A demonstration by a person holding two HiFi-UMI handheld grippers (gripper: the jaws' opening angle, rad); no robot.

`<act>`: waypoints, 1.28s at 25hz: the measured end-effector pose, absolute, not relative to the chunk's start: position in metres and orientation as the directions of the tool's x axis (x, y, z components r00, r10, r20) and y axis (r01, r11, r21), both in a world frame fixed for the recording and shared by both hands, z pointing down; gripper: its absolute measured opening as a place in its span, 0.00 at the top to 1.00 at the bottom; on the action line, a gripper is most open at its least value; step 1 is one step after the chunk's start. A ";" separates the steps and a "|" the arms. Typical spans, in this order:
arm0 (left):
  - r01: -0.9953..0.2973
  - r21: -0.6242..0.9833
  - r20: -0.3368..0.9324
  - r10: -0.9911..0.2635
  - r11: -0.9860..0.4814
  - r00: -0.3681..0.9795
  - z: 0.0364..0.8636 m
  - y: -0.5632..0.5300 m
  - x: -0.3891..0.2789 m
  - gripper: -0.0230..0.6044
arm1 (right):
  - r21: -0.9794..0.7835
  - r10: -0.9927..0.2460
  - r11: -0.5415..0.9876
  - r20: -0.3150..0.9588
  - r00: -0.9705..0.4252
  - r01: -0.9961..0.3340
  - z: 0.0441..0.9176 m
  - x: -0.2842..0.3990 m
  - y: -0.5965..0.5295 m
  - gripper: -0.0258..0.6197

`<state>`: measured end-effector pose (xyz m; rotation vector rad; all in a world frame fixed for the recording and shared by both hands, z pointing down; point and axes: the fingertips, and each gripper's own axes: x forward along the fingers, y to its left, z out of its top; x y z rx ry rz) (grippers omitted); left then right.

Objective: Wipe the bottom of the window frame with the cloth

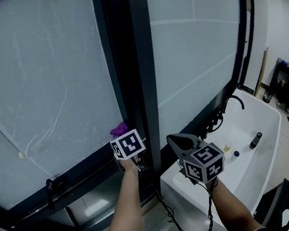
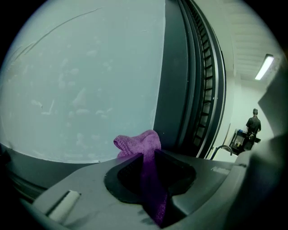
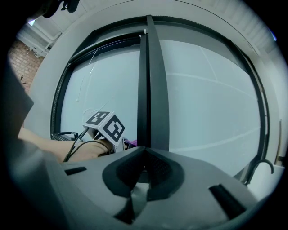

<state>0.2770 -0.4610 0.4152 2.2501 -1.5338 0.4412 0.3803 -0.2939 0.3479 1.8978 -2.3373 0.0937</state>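
Purple cloth [image 2: 137, 143], pinched by a thin fold in my left gripper's [image 2: 152, 184] closed jaws, sits at the frame's [image 1: 83, 172] bottom edge beside the post [image 1: 132, 61], so I risk dragging it loose; my right gripper [image 3: 140, 177] is closed, empty.

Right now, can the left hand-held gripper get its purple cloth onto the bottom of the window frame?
Probably yes: the left hand-held gripper grips the cloth right beside the bottom rail, nothing between them.
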 end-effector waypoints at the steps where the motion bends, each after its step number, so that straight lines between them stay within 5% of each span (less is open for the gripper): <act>1: -0.932 0.146 0.461 -0.810 -0.333 0.362 0.416 -0.461 0.279 0.83 | 0.035 -0.970 0.203 0.141 -0.196 -0.979 0.348 0.383 -0.293 0.94; 16: -0.867 0.368 0.435 -0.761 -0.337 0.481 0.418 -0.458 0.283 0.83 | 0.029 -0.975 0.183 0.134 -0.177 -0.983 0.345 0.385 -0.283 0.94; 32: -0.891 0.132 0.253 -0.854 -0.435 0.455 0.340 -0.381 0.128 0.83 | 0.062 -0.935 0.354 0.029 -0.353 -0.933 0.308 0.247 -0.289 0.94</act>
